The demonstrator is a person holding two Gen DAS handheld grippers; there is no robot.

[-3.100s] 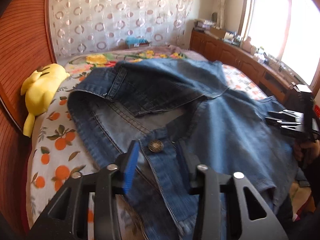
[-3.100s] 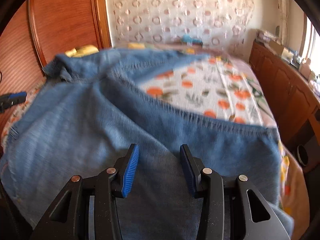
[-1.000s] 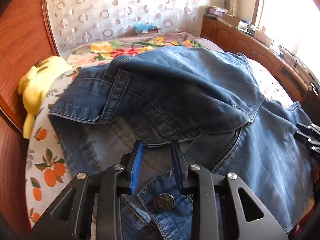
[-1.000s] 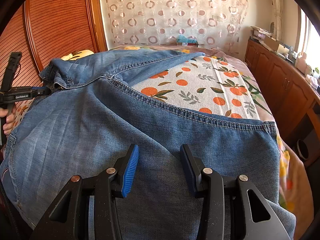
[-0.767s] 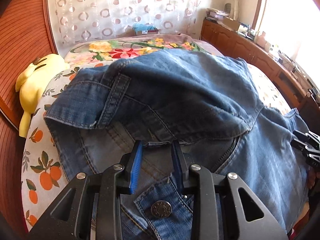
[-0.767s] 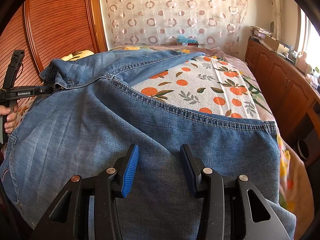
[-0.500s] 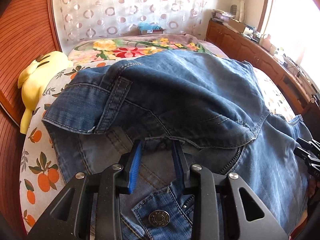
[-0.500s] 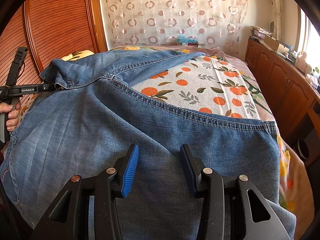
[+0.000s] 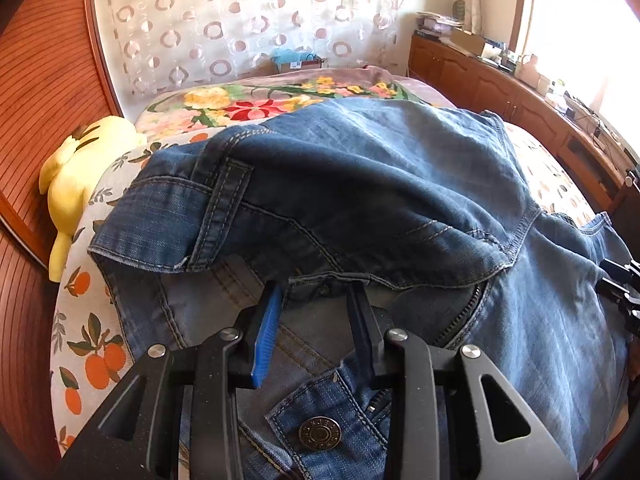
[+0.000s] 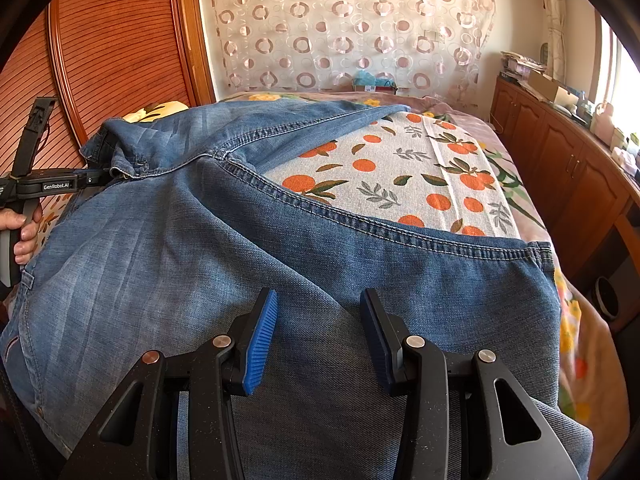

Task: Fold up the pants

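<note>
Blue jeans (image 9: 400, 184) lie spread over the bed, the waist end crumpled and open with the metal button (image 9: 320, 433) showing. My left gripper (image 9: 314, 292) stands open over the inside of the waistband, the edge of the fly flap (image 9: 328, 280) lying between its fingertips with no pad pressing on it. In the right wrist view the left gripper (image 10: 100, 178) reaches the folded waistband, with a hand (image 10: 24, 232) on its handle. My right gripper (image 10: 319, 298) hangs open just above the jeans leg (image 10: 160, 260), nothing between its pads. It also shows at the left wrist view's right edge (image 9: 620, 280).
The bed has an orange-print sheet (image 10: 400, 168) and a floral quilt (image 9: 248, 104) farther back. A yellow plush toy (image 9: 80, 168) lies against the wooden headboard (image 9: 40, 80). A wooden cabinet (image 10: 560, 168) with clutter runs along the right, under the window.
My left gripper's jaws have parted a little, and the fly flap's edge now sits between the fingertips. The right gripper and the jeans leg look unchanged.
</note>
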